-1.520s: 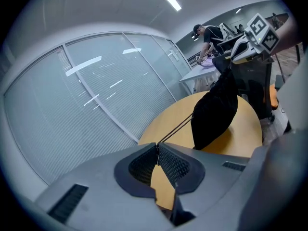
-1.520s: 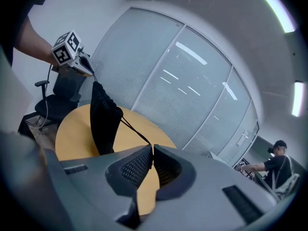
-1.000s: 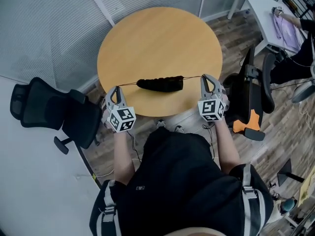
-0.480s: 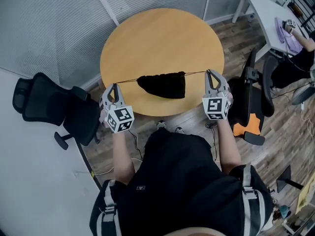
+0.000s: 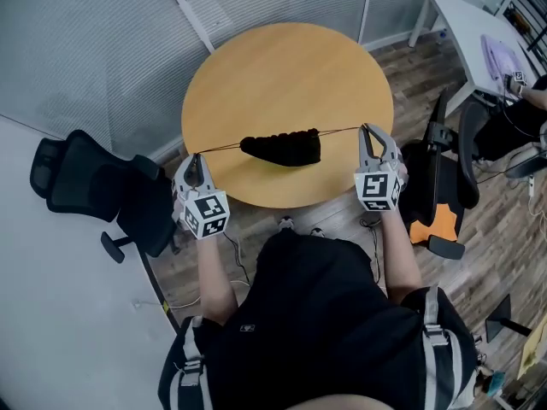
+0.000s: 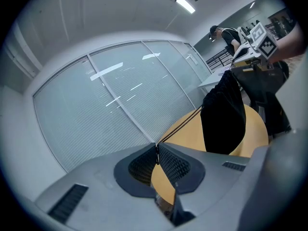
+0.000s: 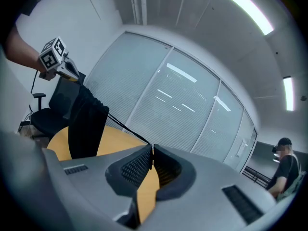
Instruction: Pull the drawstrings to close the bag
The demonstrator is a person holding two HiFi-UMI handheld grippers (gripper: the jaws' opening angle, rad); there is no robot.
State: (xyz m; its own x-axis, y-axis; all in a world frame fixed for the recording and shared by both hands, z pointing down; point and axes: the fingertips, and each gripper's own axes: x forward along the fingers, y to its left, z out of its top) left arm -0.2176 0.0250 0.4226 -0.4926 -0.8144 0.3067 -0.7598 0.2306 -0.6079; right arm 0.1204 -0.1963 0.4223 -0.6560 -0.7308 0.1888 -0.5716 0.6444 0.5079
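A black drawstring bag (image 5: 283,148) hangs above the round wooden table (image 5: 282,75), strung between my two grippers, its top bunched tight. My left gripper (image 5: 194,162) is shut on the left drawstring (image 5: 219,149), which runs taut to the bag. My right gripper (image 5: 369,132) is shut on the right drawstring (image 5: 340,130), also taut. In the left gripper view the cord (image 6: 179,127) leaves the pinched pads toward the hanging bag (image 6: 224,114). In the right gripper view the cord (image 7: 126,127) runs from the closed pads to the bag (image 7: 84,124).
A black office chair (image 5: 94,190) stands at the left of the table, another chair with an orange part (image 5: 436,186) at the right. A white desk (image 5: 474,41) with a seated person stands at the far right. Glass partition walls run behind the table.
Both grippers have risen with the cords. The bag hung open and deep half a second ago; now its body is drawn up into a short, bunched shape.
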